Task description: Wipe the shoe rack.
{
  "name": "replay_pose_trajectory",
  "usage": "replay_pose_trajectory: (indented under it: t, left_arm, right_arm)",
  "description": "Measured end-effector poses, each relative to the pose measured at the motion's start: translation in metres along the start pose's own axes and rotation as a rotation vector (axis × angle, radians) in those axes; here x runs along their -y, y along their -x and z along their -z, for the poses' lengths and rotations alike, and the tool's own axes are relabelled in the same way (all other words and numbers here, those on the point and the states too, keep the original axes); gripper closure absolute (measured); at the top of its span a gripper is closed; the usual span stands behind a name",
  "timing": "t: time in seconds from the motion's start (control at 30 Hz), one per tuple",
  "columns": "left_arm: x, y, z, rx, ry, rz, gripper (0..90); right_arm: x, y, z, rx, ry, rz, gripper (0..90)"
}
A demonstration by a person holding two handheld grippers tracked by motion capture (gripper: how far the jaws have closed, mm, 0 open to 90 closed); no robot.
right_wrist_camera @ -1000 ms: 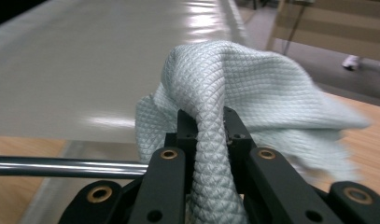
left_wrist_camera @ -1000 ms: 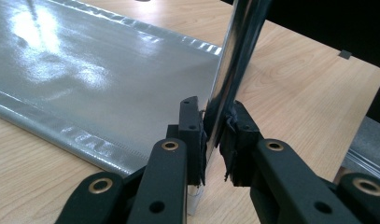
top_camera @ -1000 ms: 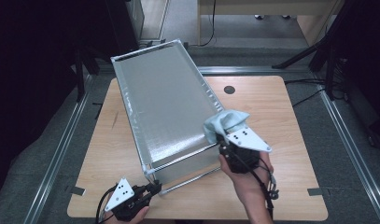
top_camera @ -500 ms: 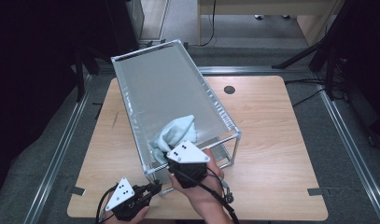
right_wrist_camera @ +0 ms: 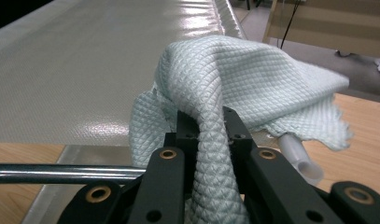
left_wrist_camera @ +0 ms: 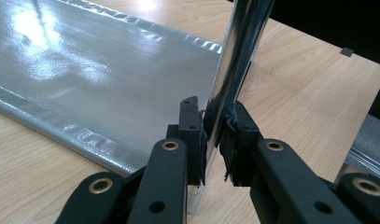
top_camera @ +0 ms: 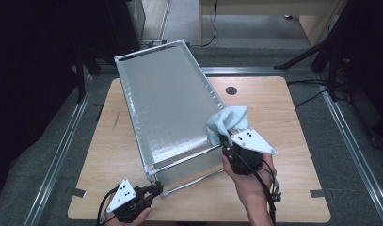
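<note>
The right gripper (top_camera: pixel 225 141) holds a pale blue cloth (top_camera: pixel 227 123), its jaws pinched tight on a bunched fold. In the right gripper view the cloth (right_wrist_camera: pixel 253 88) spills up and forward over the jaw tips and lies against the near right edge of the silver cover (right_wrist_camera: pixel 85 60) of a rack (top_camera: pixel 165 103). A chrome bar (right_wrist_camera: pixel 61 173) of the rack runs level just left of that gripper, and a white tube end (right_wrist_camera: pixel 302 161) shows under the cloth to its right.

The left gripper (top_camera: pixel 157 189) is clamped on the rack's near left post (left_wrist_camera: pixel 234 60), at its foot. In the left gripper view the post rises straight up from between the jaws, with the pads pressed on both its sides, and the silver cover (left_wrist_camera: pixel 94 70) spreads away to the left of it.

The rack stands on a wooden table (top_camera: pixel 283 103), tilted across it, directly ahead of both grippers. The two grippers are well apart, one at each near corner of the rack.
</note>
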State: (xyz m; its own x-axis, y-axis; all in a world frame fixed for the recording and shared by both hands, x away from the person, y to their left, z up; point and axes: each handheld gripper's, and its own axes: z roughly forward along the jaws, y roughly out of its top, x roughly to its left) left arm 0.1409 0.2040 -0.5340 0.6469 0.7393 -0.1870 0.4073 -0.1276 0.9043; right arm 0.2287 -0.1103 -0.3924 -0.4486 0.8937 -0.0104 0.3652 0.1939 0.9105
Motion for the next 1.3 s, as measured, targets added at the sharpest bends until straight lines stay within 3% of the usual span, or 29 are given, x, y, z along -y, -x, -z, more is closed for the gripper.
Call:
replay_pose_trajectory:
  t: [0.07,0.17,0.4,0.53,0.63,0.7,0.8,0.9,0.97,1.07,1.17,1.2,1.3]
  left_arm:
    - [0.0,0.0,0.0,-0.001,0.001,0.0,79.3]
    - [0.0,0.0,0.0,-0.001,0.001,0.002,79.3]
    - [0.0,0.0,0.0,0.0,0.002,0.002,79.3]
    - [0.0,-0.001,-0.001,0.004,0.001,0.001,79.3]
    - [0.0,-0.001,-0.001,0.003,-0.002,-0.004,79.3]
    - [-0.001,0.0,-0.001,0.001,-0.005,-0.009,79.4]
    - [0.0,0.001,-0.002,-0.007,-0.004,-0.009,79.4]
    - [-0.001,0.001,-0.002,-0.007,-0.004,-0.015,79.5]
    - [-0.001,0.0,-0.002,-0.005,-0.003,-0.013,79.5]
    - [-0.001,0.001,-0.004,0.001,0.0,-0.006,79.4]
    - [-0.001,0.0,-0.004,0.006,-0.001,-0.005,79.4]
    - [-0.001,0.0,-0.004,0.008,-0.001,-0.003,79.4]
    - [-0.001,-0.001,-0.004,0.011,-0.002,-0.001,79.3]
  right_arm:
    - [0.0,-0.003,0.0,0.009,0.0,0.003,80.2]
    - [0.0,-0.013,-0.001,-0.023,-0.005,0.005,80.2]
    - [-0.001,-0.055,-0.011,-0.108,-0.017,0.063,79.8]
    - [0.0,-0.087,-0.015,-0.181,-0.014,0.074,79.7]
    - [-0.001,-0.119,-0.015,-0.277,-0.023,0.13,79.6]
    - [-0.002,-0.129,-0.011,-0.305,-0.025,0.164,79.7]
    - [-0.001,-0.108,-0.005,-0.29,-0.019,0.141,79.5]
    - [0.001,-0.062,0.002,-0.206,-0.01,0.074,79.6]
    - [0.001,-0.032,0.007,-0.118,-0.004,0.052,79.8]
    - [0.001,0.0,0.014,-0.048,0.005,-0.01,79.8]
    - [0.003,0.003,0.016,-0.038,0.009,-0.015,79.8]
    - [0.004,-0.001,0.015,-0.042,0.013,-0.011,79.8]
    - [0.004,-0.026,0.008,-0.111,0.006,-0.009,80.1]
